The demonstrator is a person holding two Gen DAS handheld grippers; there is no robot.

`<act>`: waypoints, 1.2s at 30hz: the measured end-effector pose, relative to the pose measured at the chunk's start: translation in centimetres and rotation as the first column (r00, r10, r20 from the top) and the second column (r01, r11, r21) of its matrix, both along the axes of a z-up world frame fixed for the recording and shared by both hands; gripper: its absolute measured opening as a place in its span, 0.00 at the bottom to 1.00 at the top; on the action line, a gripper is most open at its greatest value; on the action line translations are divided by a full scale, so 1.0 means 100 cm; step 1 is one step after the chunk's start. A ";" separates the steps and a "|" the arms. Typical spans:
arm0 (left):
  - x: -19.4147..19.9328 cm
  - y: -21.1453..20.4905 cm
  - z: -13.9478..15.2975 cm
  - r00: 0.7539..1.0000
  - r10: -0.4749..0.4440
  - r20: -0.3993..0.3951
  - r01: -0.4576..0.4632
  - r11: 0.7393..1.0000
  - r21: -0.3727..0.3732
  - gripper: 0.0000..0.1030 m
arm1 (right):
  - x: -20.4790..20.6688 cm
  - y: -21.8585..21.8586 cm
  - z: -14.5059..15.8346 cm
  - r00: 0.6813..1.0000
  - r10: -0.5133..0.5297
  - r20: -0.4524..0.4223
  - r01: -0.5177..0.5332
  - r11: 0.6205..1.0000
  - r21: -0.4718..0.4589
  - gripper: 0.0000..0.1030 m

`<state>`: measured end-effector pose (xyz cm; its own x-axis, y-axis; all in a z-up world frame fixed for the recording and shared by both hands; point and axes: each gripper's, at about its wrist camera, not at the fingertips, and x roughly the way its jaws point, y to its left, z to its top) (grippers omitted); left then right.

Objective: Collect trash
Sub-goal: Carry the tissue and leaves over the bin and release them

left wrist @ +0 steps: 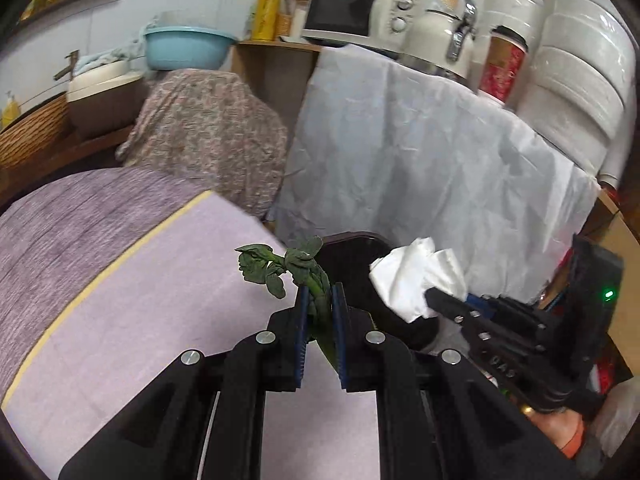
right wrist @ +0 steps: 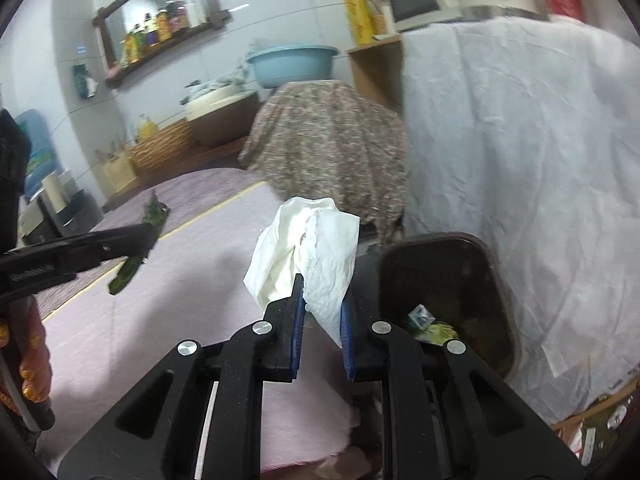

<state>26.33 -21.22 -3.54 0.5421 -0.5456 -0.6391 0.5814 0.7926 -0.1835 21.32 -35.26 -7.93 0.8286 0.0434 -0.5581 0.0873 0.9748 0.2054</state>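
My left gripper (left wrist: pixel 320 296) is shut on a wilted green leafy stalk (left wrist: pixel 280 266) and holds it above the edge of the lilac mat (left wrist: pixel 160 300). My right gripper (right wrist: pixel 322 296) is shut on a crumpled white tissue (right wrist: pixel 308 248), held just left of a dark trash bin (right wrist: pixel 448 280). The bin holds a few scraps at its bottom. In the left wrist view the right gripper (left wrist: pixel 436 298) with the tissue (left wrist: pixel 412 276) is over the bin (left wrist: pixel 352 256). In the right wrist view the left gripper (right wrist: pixel 148 240) with the stalk (right wrist: pixel 128 272) is at the left.
A white cloth (left wrist: pixel 420 140) drapes a counter behind the bin, with a microwave (left wrist: pixel 344 12), a kettle (left wrist: pixel 440 36) and a red cup (left wrist: pixel 500 68) on top. A floral-covered object (left wrist: pixel 208 132) and a blue basin (left wrist: pixel 184 46) stand behind the mat.
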 end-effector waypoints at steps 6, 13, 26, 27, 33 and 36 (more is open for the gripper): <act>-0.003 -0.058 -0.007 0.997 -0.071 -0.023 0.072 0.997 0.016 0.12 | 0.013 -0.056 -0.044 0.984 -0.142 -0.108 0.142 0.990 -0.008 0.16; 0.008 -0.114 -0.033 0.992 -0.100 -0.080 0.106 0.992 0.069 0.12 | 0.040 -0.102 -0.106 0.953 -0.215 -0.214 0.224 0.974 0.017 0.42; 0.029 -0.177 -0.070 0.989 -0.093 -0.119 0.113 0.979 0.169 0.12 | -0.008 -0.113 -0.127 0.934 -0.300 -0.194 0.302 0.953 -0.017 0.72; 0.030 -0.181 -0.073 0.988 -0.090 -0.122 0.111 0.978 0.175 0.12 | -0.014 -0.114 -0.125 0.933 -0.308 -0.187 0.309 0.951 -0.025 0.72; 0.033 -0.202 -0.090 0.987 -0.087 -0.132 0.117 0.963 0.242 0.24 | -0.033 -0.124 -0.124 0.919 -0.348 -0.187 0.347 0.937 -0.041 0.72; 0.028 -0.196 -0.085 0.993 -0.076 -0.089 0.094 0.971 0.220 0.71 | -0.039 -0.128 -0.125 0.914 -0.356 -0.196 0.356 0.934 -0.033 0.72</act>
<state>29.16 -40.82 -12.02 0.4424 -0.4262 -0.7890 0.6392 0.7670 -0.0559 17.42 -48.10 -20.46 0.6643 -0.2319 -0.7106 0.4671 0.8710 0.1524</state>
